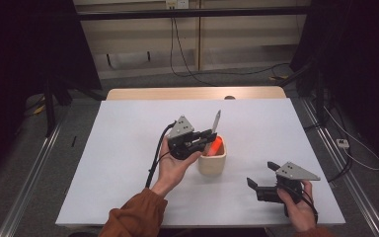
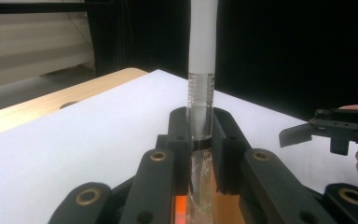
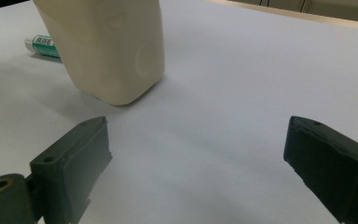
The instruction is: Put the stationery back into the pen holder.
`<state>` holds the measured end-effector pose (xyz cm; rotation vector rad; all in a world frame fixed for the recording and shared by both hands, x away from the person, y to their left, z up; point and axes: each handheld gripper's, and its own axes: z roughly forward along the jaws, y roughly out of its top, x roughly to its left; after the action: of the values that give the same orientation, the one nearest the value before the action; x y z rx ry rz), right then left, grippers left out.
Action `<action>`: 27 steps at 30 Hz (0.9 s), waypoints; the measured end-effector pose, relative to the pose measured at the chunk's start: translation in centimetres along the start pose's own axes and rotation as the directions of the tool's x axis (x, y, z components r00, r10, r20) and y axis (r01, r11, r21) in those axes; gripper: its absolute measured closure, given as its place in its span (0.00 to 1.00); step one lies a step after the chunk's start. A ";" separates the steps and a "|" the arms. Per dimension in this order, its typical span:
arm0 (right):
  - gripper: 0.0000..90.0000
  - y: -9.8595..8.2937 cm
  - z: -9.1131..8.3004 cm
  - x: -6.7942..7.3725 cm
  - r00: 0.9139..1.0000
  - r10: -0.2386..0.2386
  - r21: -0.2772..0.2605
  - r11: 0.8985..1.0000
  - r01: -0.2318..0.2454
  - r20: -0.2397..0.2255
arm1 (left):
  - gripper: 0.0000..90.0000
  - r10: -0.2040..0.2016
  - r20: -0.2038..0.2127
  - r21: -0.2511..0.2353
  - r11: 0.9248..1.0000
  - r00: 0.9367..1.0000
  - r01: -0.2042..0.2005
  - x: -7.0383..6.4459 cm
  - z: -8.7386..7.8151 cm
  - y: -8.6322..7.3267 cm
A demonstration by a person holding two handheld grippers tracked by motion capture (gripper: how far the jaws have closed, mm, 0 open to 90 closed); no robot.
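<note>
Left gripper [image 1: 208,136], held over desk [image 1: 128,148] centre, jaws clamped on a pen [image 1: 216,122] w/ white barrel and clear lower section; pen stands near upright, slightly tilted, its lower end above or inside the cream holder [image 1: 212,162], exact depth cannot be told. Left gripper view confirms: both jaws pressed against the pen [image 2: 200,88] from either side. Holder sits approx. desk centre, slightly toward near edge; orange item [image 1: 217,144] visible in its mouth. Right gripper [image 1: 262,177] rests low near desk's near-right corner, well apart from holder, jaws wide apart, nothing between them. Right gripper view: holder [image 3: 107,46] ahead, a green-labelled tube [image 3: 42,45] lying on desk beyond it.
</note>
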<state>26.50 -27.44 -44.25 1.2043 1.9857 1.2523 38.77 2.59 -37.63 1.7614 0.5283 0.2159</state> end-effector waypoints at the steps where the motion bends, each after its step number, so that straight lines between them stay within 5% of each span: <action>1: 0.07 0.0 0.0 0.0 1.000 0.001 0.000 1.000 -0.001 0.000 | 0.89 0.001 0.000 0.004 1.000 1.000 -0.001 0.0 0.0 -0.1; 27: 0.07 0.0 0.1 0.0 1.000 0.002 0.003 1.000 -0.002 -0.005 | 0.87 -0.020 0.004 0.074 0.997 1.000 0.020 -0.3 0.6 -2.4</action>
<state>26.53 -27.42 -44.29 1.2056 1.9908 1.2545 38.22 2.34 -40.05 1.8269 0.5569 0.1804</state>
